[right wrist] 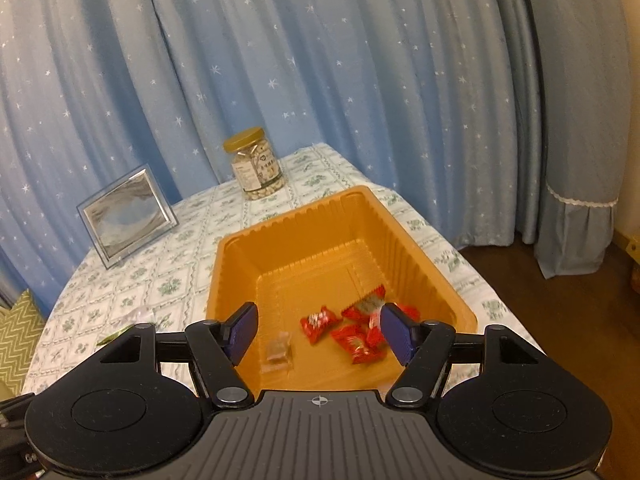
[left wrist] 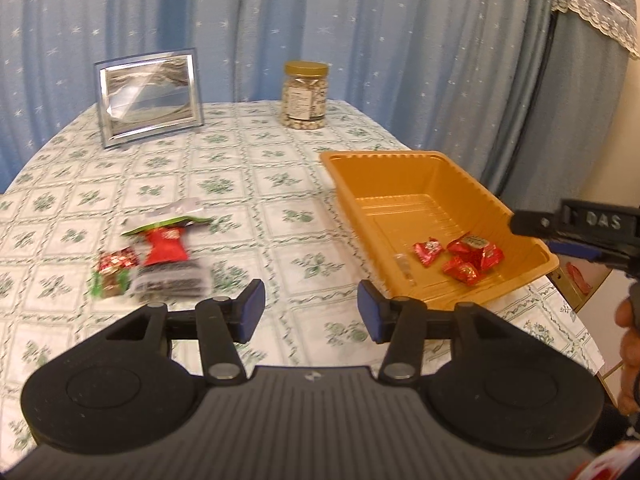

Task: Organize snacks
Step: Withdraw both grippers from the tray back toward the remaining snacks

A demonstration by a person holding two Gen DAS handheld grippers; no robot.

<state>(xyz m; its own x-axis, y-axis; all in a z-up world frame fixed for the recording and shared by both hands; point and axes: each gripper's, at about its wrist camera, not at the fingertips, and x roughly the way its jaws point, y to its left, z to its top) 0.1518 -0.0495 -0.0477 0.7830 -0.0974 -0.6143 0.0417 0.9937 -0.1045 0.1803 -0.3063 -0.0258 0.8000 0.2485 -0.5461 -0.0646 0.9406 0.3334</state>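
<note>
Hovering over the bench [left wrist: 248, 184], which wears a green-flowered checked cloth, the left gripper [left wrist: 311, 312] has its jaws released w/ nothing between them, only cloth showing in the gap. Loose snacks [left wrist: 160, 258] lie in a small heap on the cloth at abt 10 o'clock from that gripper, near but not touching: a red packet w/ a green edge, a small red-and-green wrapped piece, a dark clear-wrapped pack; blur hides finer detail. An orange tray [left wrist: 424, 160] sits at abt 2 o'clock from the left gripper, at the bench's R edge. Inside it, toward the near R corner, several red candies [left wrist: 464, 258] lie bunched together, w/ a small clear packet [left wrist: 402, 266] just beside them at 9 o'clock. The right gripper [right wrist: 318, 332] hangs above the tray's near end, jaws released & gripping nothing; in its own view the red candies [right wrist: 352, 332] lie on the tray floor below the gap, the R pad overlapping a few in the picture, so contact can't be told. A gold-lidded jar [left wrist: 306, 96] stands at the far edge of the bench, abt 12 o'clock, & a picture frame [left wrist: 148, 98] stands upright at abt 11 o'clock, well apart from the tray. Blue starred curtain [left wrist: 320, 20] hangs behind.
</note>
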